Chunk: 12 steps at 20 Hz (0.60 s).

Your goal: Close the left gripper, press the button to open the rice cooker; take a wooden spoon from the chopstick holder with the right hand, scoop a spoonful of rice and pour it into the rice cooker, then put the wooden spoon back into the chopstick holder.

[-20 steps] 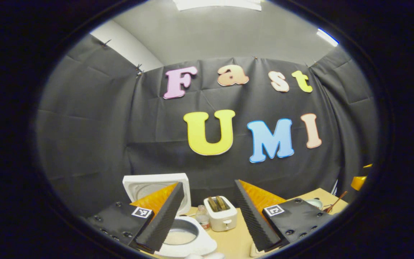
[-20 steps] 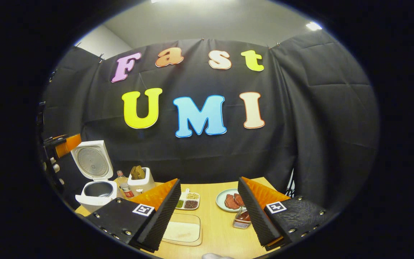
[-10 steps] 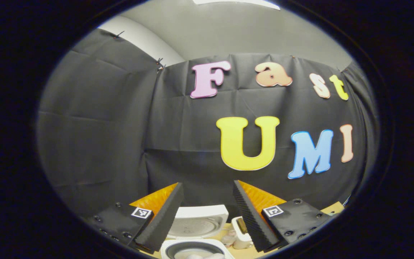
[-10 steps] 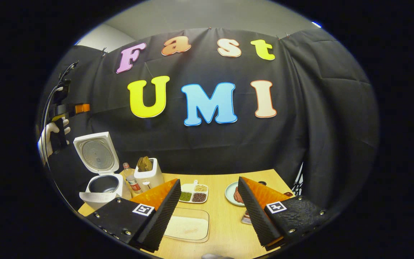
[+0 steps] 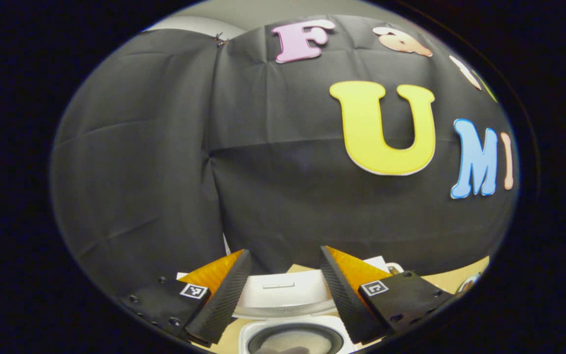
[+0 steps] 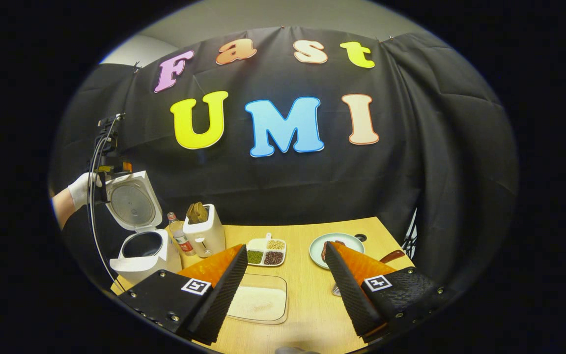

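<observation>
The left gripper [image 5: 285, 280] has dropped closer over the cooker [image 5: 290, 314], fingers wide and empty, lid up. The right gripper [image 6: 285, 280], also wide, hangs over the rice tray [image 6: 258, 302]. Spoon still to fetch; its holder cannot be made out.

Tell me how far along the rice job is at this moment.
Looks done: the rice cooker stands with its lid up and pot exposed. In hand: nothing; the right gripper is open above the tray of rice, and the left gripper is open over the cooker. Whether any rice was already poured can't be told. Left: at most fetching the spoon, scooping, pouring, returning it.
</observation>
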Motion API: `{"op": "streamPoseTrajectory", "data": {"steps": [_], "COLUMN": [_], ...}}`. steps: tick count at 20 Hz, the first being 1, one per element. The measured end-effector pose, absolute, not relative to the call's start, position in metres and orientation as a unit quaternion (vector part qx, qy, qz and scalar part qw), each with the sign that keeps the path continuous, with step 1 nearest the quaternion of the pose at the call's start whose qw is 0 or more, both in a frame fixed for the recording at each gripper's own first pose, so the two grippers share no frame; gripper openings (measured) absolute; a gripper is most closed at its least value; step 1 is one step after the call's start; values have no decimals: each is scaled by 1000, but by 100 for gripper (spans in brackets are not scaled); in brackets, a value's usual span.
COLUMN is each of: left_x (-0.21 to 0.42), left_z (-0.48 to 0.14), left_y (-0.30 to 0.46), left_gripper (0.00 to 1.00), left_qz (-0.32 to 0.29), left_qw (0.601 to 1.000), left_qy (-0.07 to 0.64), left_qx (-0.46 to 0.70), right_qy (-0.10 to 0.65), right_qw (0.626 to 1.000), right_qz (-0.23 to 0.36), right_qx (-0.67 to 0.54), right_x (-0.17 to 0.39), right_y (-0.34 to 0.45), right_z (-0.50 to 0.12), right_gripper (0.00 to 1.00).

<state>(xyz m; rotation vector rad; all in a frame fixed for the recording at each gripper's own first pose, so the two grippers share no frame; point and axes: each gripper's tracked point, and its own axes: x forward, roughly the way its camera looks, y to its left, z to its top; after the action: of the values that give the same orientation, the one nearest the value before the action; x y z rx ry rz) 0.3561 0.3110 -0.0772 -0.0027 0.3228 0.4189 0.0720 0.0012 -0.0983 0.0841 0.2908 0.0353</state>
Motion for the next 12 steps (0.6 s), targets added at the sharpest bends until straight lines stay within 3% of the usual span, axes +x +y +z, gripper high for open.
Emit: {"op": "streamPoseTrajectory", "data": {"steps": [12], "left_x": [293], "left_z": [-103], "left_y": [270], "left_gripper": [93], "left_qz": [180], "left_qw": [954], "left_qy": [234], "left_qx": [-52], "right_qy": [152], "right_qw": [985], "right_qz": [39], "right_qx": [77], "right_x": [72], "right_y": [5], "right_z": [-104], "right_gripper": [97]}}
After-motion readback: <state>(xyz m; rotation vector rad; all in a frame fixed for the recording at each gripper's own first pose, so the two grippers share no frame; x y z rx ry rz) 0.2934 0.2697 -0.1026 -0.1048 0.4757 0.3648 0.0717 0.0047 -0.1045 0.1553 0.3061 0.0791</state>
